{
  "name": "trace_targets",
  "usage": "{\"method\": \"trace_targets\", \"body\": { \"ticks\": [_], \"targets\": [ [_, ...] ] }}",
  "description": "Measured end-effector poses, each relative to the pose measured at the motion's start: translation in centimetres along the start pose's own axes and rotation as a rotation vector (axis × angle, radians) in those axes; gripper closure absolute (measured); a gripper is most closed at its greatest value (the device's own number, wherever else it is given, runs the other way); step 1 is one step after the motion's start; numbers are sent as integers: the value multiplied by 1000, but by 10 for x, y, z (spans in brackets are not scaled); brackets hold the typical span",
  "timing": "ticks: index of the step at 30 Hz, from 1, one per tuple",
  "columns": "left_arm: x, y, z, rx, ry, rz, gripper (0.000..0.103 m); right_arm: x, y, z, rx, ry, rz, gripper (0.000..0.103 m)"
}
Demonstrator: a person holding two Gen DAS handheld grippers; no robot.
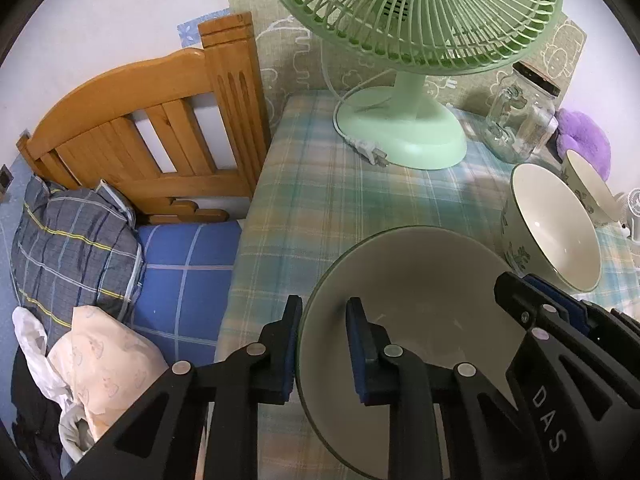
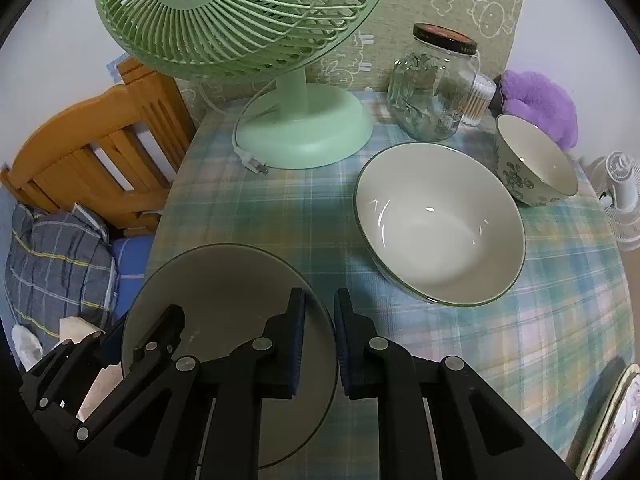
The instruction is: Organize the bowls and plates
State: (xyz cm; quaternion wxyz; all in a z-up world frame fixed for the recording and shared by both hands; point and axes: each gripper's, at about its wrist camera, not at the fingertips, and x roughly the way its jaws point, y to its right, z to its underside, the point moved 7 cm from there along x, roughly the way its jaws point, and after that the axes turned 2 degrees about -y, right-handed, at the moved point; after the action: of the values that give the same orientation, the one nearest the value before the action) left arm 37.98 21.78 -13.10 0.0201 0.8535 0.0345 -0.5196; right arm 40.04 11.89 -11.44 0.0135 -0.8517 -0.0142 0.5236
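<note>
1. Two grippers work one plate on the table [image 2: 248, 216], which wears a pale green and blue plaid cloth; a wooden headboard [image 1: 160, 120] and a bed with a blue checked sheet [image 1: 188, 264] lie off its left edge.
2. Green desk fan [image 2: 240, 20]: stands at the back of the table, its unplugged cord end lying beside the base. No brand legible on it.
3. Plate [image 2: 224, 292]: grey-green, round, at the table's near left corner. Whether it rests on the cloth or is lifted clear cannot be told from either view.
4. Large bowl [image 2: 440, 224]: cream inside, dark rim, upright on the cloth just right of the plate, apart from it.
5. Small bowl [image 2: 536, 160]: floral outside, behind and right of the large bowl, near a purple plush item [image 2: 540, 100].
6. Glass jar [image 2: 432, 88]: black lid, stands between the fan base and the small bowl. The lid has print on it, too blurred to read.
7. Left gripper [image 1: 322, 344]: jaws drawn in, pinching the plate's left rim, one pad outside and one over the inner face.
8. Right gripper [image 2: 320, 340]: jaws drawn in, pinching the plate's right rim likewise. In the left wrist view its black body shows the letters "DAS".
</note>
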Motion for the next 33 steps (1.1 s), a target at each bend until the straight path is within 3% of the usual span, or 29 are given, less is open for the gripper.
{"method": "trace_targets", "body": {
  "ticks": [9,11,12,13,16,21,22,24,25,26,33],
  "targets": [
    [-12,5,7,24,-5,16,83,-12,4,7,-1,2,12,87],
    [-19,9,8,19,3,56,88,-18,7,9,2,9,14,91],
    [-23,11,8,16,14,84,91,-23,7,10,8,16,-20,101],
    [-25,12,8,14,8,85,91,-25,7,10,26,6,-62,101],
    [-21,10,8,21,2,30,91,-28,10,10,19,12,-22,101],
    [-13,2,12,25,-9,-38,74,-27,8,14,-22,24,16,99],
    [-13,2,11,25,-3,-39,73,-28,8,14,-30,29,19,95],
    [-14,1,10,27,11,-50,65,-26,10,14,-30,19,17,71],
    [-14,2,10,28,14,-47,64,-24,11,14,-22,17,9,49],
    [-14,2,10,30,16,-47,62,-24,12,13,-16,26,1,42],
    [-1,-1,10,34,-6,-58,50,-9,12,13,-15,5,-1,44]
  ]
}}
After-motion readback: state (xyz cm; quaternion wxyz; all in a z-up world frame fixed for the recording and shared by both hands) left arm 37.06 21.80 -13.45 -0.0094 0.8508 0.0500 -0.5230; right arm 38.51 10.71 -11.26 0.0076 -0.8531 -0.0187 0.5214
